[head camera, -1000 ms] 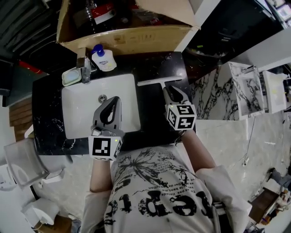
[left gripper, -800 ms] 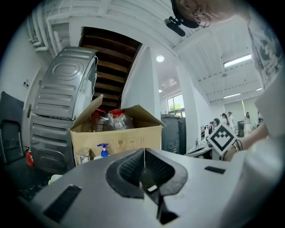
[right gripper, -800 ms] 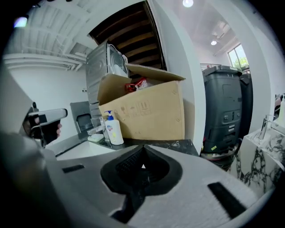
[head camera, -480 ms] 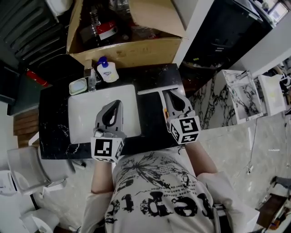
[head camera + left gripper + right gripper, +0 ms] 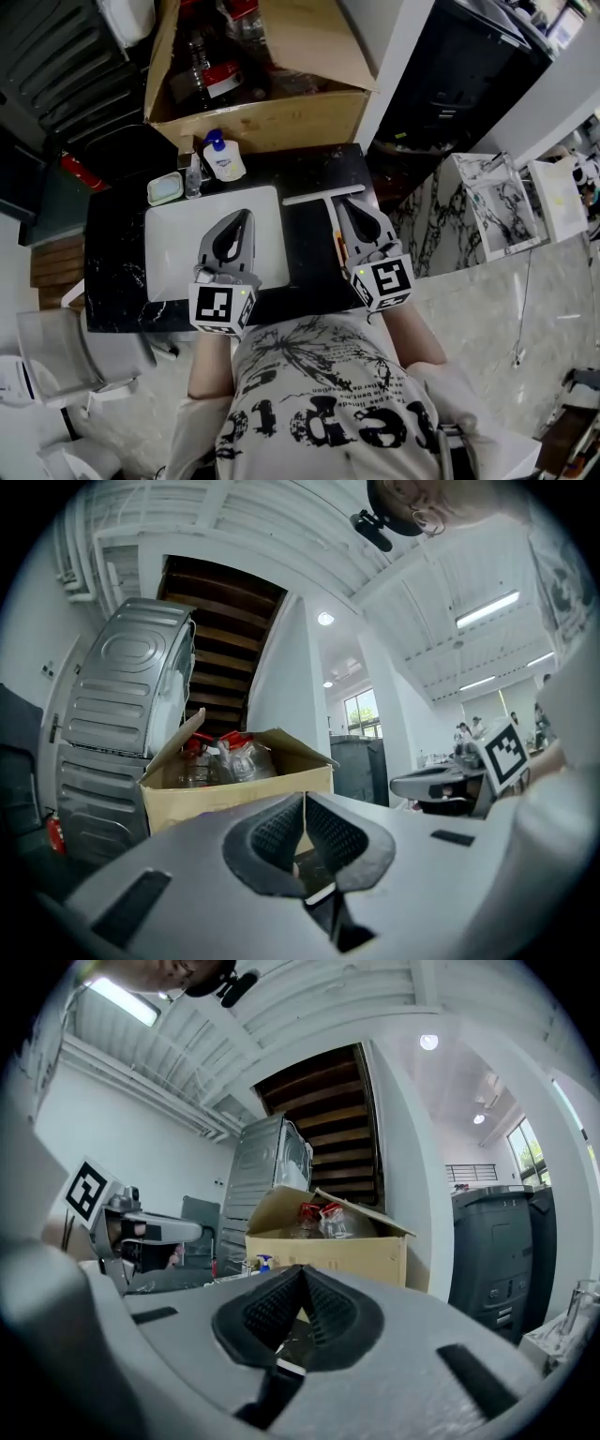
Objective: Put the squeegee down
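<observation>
Right gripper (image 5: 302,1279): jaws are seen closed tip to tip, with nothing held between them. Beyond the tips an open cardboard box (image 5: 328,1252) is recorded, with red-capped bottles (image 5: 321,1213) inside. A blue-pump bottle (image 5: 265,1263) is noted just left of the box. The left gripper (image 5: 190,1231) is observed at far left.
</observation>
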Tool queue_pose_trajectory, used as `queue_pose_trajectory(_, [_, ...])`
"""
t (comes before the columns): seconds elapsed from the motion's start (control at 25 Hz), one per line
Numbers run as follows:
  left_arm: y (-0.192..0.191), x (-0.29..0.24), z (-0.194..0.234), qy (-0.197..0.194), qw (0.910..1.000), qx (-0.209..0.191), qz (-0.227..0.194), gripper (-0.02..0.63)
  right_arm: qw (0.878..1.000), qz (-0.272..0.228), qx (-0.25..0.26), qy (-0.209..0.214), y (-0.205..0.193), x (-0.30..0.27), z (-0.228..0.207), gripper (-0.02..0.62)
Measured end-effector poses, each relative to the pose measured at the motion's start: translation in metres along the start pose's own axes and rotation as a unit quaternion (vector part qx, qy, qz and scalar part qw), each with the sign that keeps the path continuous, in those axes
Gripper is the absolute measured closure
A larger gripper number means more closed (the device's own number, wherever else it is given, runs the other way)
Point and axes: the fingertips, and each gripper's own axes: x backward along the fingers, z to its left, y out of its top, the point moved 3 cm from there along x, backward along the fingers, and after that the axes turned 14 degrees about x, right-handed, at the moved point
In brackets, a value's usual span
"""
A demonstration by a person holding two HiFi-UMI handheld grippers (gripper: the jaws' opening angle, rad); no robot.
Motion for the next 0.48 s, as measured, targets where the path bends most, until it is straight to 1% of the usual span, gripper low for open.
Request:
queue_pose_trajectory(0.32, [-0.0023, 0.0034, -0.0001, 0.001, 1.0000, -0.001, 0.000, 0.595, 1.000, 0.005, -0.023, -0.001, -0.0033, 0.0010, 0.0006, 0.604])
queue_pose_trajectory(0.48, [-0.0051, 0.0022, 0.0002, 0.001, 1.0000, 0.000, 0.004, 0.595, 1.000, 0.009, -0.022, -0.001, -0.0060, 0.0005, 0.0013, 0.604])
